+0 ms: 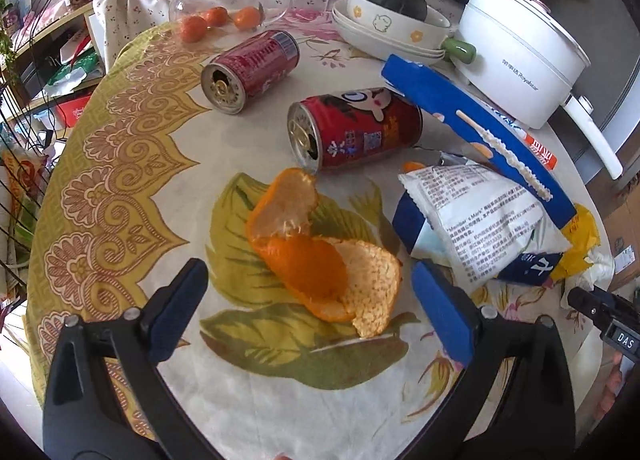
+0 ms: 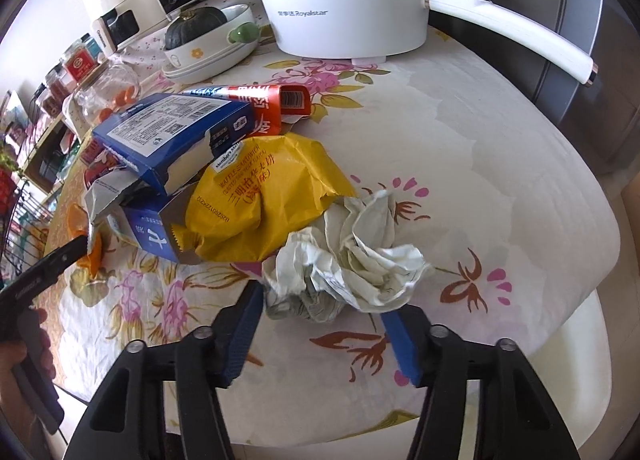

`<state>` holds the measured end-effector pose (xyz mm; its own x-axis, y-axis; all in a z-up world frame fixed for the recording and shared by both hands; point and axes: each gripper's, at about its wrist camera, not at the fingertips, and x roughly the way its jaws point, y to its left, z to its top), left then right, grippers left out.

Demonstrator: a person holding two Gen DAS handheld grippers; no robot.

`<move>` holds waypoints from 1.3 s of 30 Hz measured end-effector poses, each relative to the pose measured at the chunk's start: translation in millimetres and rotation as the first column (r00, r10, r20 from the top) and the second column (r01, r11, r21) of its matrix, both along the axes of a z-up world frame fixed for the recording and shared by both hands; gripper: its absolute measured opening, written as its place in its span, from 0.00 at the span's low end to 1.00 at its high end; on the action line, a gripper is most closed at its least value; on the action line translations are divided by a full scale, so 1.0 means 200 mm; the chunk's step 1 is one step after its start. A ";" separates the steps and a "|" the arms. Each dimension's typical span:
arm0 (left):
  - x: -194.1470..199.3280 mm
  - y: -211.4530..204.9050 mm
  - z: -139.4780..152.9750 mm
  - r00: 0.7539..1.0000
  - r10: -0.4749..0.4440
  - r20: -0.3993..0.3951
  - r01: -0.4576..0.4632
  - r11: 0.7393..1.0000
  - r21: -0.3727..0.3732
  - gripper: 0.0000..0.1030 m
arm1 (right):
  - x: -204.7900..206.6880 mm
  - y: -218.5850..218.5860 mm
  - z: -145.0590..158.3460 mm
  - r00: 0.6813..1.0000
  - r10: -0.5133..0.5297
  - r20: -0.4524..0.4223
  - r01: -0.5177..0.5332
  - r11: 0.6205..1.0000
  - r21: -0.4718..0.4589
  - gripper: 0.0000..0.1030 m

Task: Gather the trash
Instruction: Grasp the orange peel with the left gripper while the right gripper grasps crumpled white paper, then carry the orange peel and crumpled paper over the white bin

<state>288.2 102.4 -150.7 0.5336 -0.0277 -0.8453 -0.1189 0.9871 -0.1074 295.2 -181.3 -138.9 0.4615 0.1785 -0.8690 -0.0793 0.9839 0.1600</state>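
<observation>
Trash lies scattered over the floral tablecloth (image 2: 500, 132), and each hand-held gripper hangs above a different piece. Between the spread jaws of the left gripper (image 1: 310, 292) lies an orange peel (image 1: 320, 256), curled open on the cloth; the blue pads stand clear of it on both sides, so nothing is grasped there. Just beyond the peel a red drink can (image 1: 360, 132) lies on its side, and a second red can (image 1: 252, 70) lies further off to the left of it. To the right of this gripper sits a white snack wrapper (image 1: 484, 220) under a long blue carton (image 1: 480, 128). The right gripper (image 2: 324, 312) straddles a crumpled white tissue (image 2: 352, 256): its left pad sits against the tissue's edge and its right pad is partly tucked under the paper's other side, but whether the pads actually press on it cannot be told. Just ahead and to the left of that gripper a yellow waffle-sandwich wrapper (image 2: 264, 196) touches the tissue, with a blue box (image 2: 172, 136) resting on top of the heap. Further ahead stands a white Royalstar electric pot (image 2: 344, 4).
</observation>
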 end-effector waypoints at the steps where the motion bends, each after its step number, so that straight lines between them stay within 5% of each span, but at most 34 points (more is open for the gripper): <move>1: 0.00 0.00 -0.01 1.000 -0.003 -0.006 0.003 1.000 0.004 0.93 | 0.00 0.00 0.00 1.000 0.005 -0.004 -0.005 1.000 -0.006 0.40; 3: 0.01 -0.02 -0.02 1.000 -0.009 -0.013 0.009 1.000 0.017 0.85 | 0.00 0.00 -0.01 1.000 0.008 -0.007 -0.008 1.000 -0.006 0.35; 8: 0.00 -0.03 -0.03 0.999 -0.045 -0.014 0.045 0.998 0.032 0.47 | -0.02 -0.02 0.01 1.000 0.008 -0.006 -0.008 1.000 0.001 0.31; 14: -0.02 0.00 0.00 0.997 -0.072 -0.020 0.073 0.997 0.003 0.27 | -0.07 -0.04 0.08 0.999 0.019 0.027 -0.019 1.000 0.005 0.28; 39: -0.29 -0.05 0.31 0.987 -0.149 0.061 0.155 0.982 -0.108 0.20 | -0.37 -0.25 0.33 0.994 -0.020 0.105 0.020 1.000 0.002 0.27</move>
